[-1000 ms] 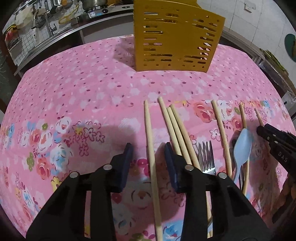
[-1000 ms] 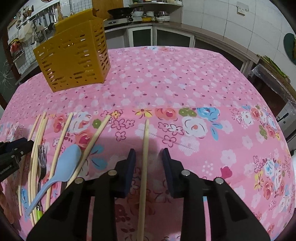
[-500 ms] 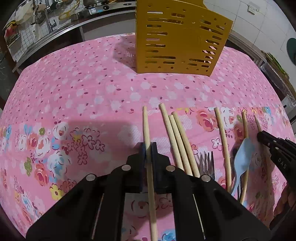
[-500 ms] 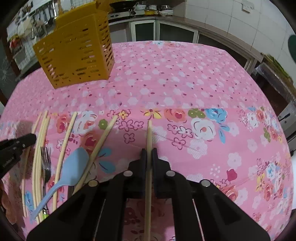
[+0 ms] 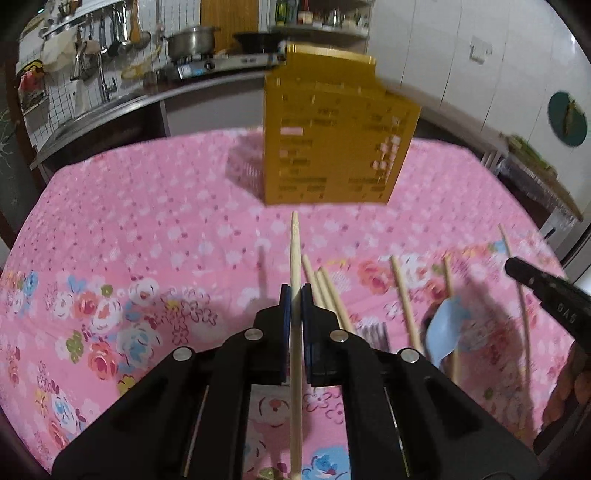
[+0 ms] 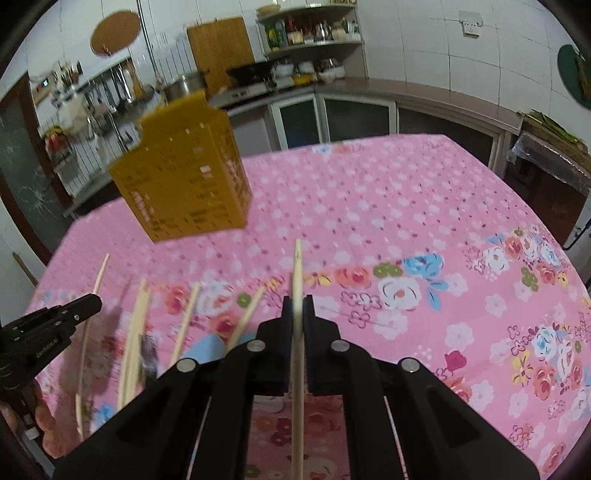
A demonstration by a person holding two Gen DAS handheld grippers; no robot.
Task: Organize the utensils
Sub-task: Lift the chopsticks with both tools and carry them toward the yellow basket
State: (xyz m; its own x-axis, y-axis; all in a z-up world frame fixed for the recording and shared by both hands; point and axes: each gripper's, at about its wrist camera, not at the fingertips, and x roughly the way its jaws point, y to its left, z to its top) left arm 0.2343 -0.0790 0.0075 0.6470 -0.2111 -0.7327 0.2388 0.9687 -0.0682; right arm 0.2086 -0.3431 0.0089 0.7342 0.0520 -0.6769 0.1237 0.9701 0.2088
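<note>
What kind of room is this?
Most likely a home kitchen: a pot on a gas stove, utensils hanging on the tiled wall, and shelves of bottles.

Each wrist view is aimed obliquely down along its fingers, close above the pink tablecloth (image 5: 147, 229); the yellow utensil basket (image 6: 184, 184) is shared by both

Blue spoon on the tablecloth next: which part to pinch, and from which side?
Pinch the blue spoon by its handle, not the bowl: the bowl is broad and curved, the handle presumably narrow enough to close on. It lies flat among chopsticks, so come from above, fingers straddling the handle. The handle's exact lie is blurred here.
</note>
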